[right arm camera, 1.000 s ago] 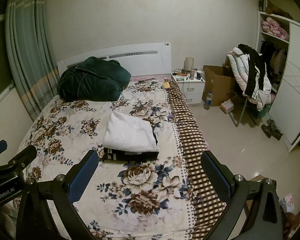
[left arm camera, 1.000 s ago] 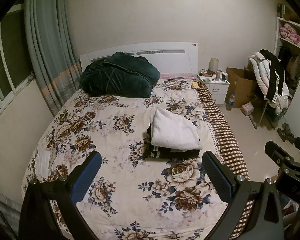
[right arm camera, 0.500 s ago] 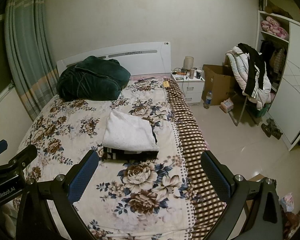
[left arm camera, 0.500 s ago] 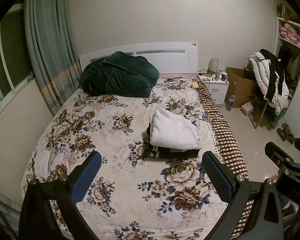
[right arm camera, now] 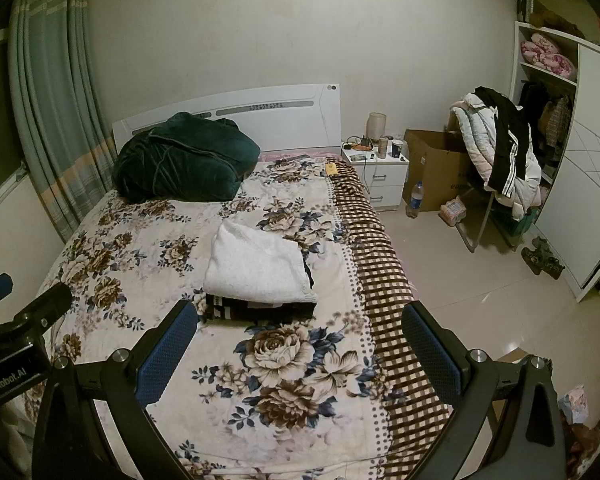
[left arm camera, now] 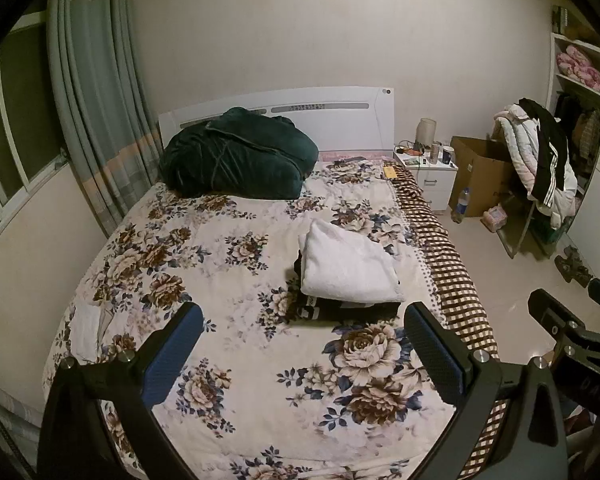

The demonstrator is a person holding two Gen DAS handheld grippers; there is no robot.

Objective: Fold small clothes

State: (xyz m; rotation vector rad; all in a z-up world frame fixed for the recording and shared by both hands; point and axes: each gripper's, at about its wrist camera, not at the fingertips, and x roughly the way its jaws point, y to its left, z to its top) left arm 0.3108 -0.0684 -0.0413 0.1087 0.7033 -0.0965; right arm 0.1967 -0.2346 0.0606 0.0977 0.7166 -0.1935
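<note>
Here, from my left wrist, the folded stack lies on the bed, right of its middle: a white towel on top of a dark garment. Its long axis runs from the foot toward the headboard, folded edge facing me. My left gripper hangs above the bed with fingers wide apart, holding and touching nothing. This view alone shows a small white cloth at the bed's left edge, and my right gripper's body at the right border.

From my right wrist, the stack sits left of centre, tilted slightly rightward toward the headboard. My right gripper is equally wide apart and empty. Only here the floor and wardrobe door show fully.
</note>
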